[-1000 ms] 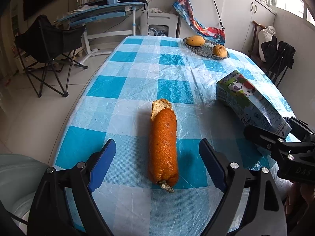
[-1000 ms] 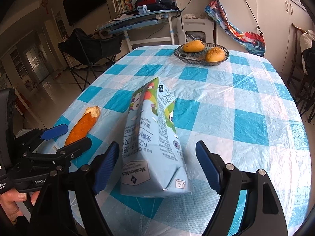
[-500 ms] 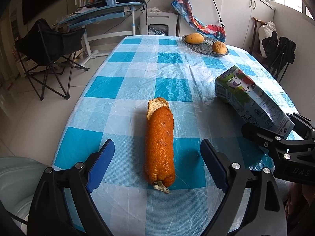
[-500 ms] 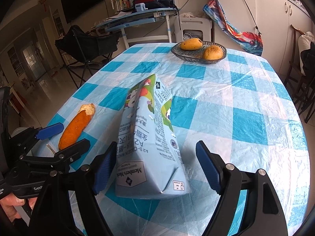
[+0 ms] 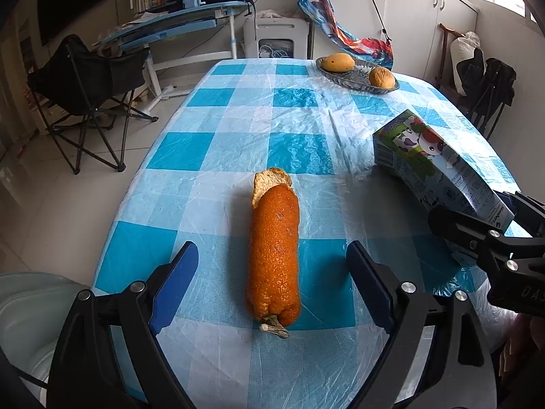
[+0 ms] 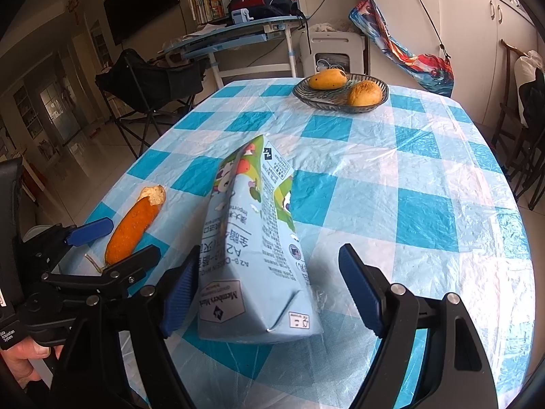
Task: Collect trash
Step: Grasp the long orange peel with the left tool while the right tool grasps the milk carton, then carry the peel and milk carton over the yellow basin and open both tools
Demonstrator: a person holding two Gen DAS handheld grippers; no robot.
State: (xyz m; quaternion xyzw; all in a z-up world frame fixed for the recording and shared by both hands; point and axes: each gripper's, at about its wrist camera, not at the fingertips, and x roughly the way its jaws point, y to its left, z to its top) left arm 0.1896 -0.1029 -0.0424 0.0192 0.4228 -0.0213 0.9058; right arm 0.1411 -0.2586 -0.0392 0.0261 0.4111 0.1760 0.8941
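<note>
Two hand-held tools hover over a tabletop (image 5: 238, 109) covered in a blue-and-white checked plastic cloth. The left tool (image 5: 272, 283) stands spread wide, its blue pads on either side of a long curl of orange peel (image 5: 274, 255) that lies lengthwise on the cloth, touching neither pad. The right tool (image 6: 269, 286) is likewise spread; a light-blue milk carton (image 6: 252, 245) lies on its side between its pads, the left pad just beside the carton's edge, the right pad well clear of it. The carton sits to the right of the peel. At the far end of the tabletop a glass dish (image 6: 303, 97) holds two pieces of yellow-orange fruit (image 6: 363, 93). A folding chair (image 5: 85, 81) stands on the floor beyond.
</note>
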